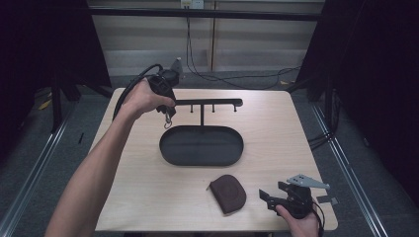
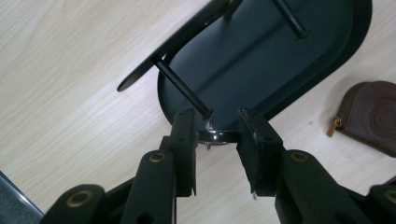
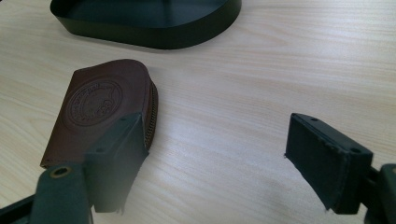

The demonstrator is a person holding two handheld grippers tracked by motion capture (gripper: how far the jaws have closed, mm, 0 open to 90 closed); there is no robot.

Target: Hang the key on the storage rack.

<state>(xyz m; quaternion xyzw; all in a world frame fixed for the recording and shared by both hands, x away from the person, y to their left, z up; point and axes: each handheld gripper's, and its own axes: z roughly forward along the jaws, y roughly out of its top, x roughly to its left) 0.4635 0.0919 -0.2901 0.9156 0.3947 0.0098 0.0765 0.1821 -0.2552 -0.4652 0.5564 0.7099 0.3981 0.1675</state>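
Your left gripper (image 1: 168, 116) pinches a small metal ring (image 2: 215, 136) just beside the outer peg (image 2: 183, 89) of the black hook stand (image 1: 207, 103), seemingly to hang it there above the oval tray (image 1: 201, 146). Your right gripper (image 3: 212, 161) rests low with jaws spread wide and empty, the brown leather pouch (image 3: 100, 107) just beside it. The pale wood surface (image 1: 276, 128) stands between dark curtains, cables trailing behind.
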